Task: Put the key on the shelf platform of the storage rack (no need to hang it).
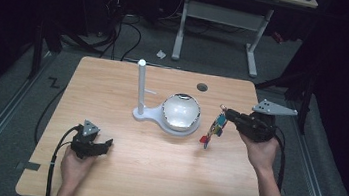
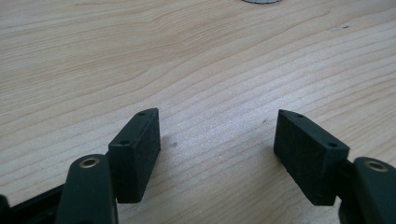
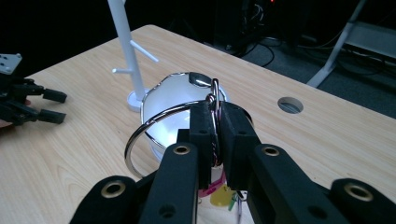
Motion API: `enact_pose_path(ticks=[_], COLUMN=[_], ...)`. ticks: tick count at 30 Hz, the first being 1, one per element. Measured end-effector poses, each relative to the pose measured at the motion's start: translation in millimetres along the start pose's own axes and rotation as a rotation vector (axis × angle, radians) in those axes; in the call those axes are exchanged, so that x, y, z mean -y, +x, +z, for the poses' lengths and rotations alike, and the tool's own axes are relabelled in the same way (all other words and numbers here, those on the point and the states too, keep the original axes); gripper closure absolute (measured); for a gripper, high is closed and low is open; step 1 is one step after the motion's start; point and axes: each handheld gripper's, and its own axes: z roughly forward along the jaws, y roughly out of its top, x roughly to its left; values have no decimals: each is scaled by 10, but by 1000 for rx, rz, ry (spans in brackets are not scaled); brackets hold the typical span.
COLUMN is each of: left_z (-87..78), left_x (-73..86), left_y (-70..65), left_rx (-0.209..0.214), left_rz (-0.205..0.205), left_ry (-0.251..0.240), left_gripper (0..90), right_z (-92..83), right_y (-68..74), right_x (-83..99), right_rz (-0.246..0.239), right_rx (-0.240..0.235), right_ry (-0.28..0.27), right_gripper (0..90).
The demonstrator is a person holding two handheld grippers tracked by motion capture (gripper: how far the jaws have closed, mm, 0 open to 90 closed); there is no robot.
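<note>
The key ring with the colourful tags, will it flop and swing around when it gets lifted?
Probably yes. The key ring is thin metal, so it likely stays stiff, but the tags dangle loosely below the right claw and would likely swing. The shiny ring looks smooth, so it might slip or twist between the pads. It seems light for its size.

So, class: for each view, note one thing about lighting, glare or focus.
High view: table lit, surroundings dark. Left gripper view: even light, pads throw soft shadows. Right gripper view: glare whitens the bowl; key ring gleams.
</note>
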Motion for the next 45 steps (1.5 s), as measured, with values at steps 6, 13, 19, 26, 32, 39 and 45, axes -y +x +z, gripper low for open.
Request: enact_pose_path(ticks=[6,13,19,26,32,39,45], left_z=[0,0,0,0,0,-2,-2], left_x=[0,-1,-1,-2,-2,-3,-3], left_y=[-1,2,2,2,3,1,-3], left_rx=[0,1,1,1,2,0,-2], left_rz=[-2,2,3,3,4,0,-7], left_ry=[0,1,1,1,1,4,3], left_gripper=[320,320,319,320,319,319,319], right_z=[-5,15,19,65,130,267,388], right_y=[28,70,100,174,222,277,266], right_x=[-152,-313,-419,-572,-642,-764,-816], right_rz=[-6,-16,-30,-41,-48,-61,-48], right_rx=[-19,-48,-63,-103,-123,-140,-143], right_ry=[19,48,53,39,39,39,43], right_gripper=[843,843,843,843,843,843,843])
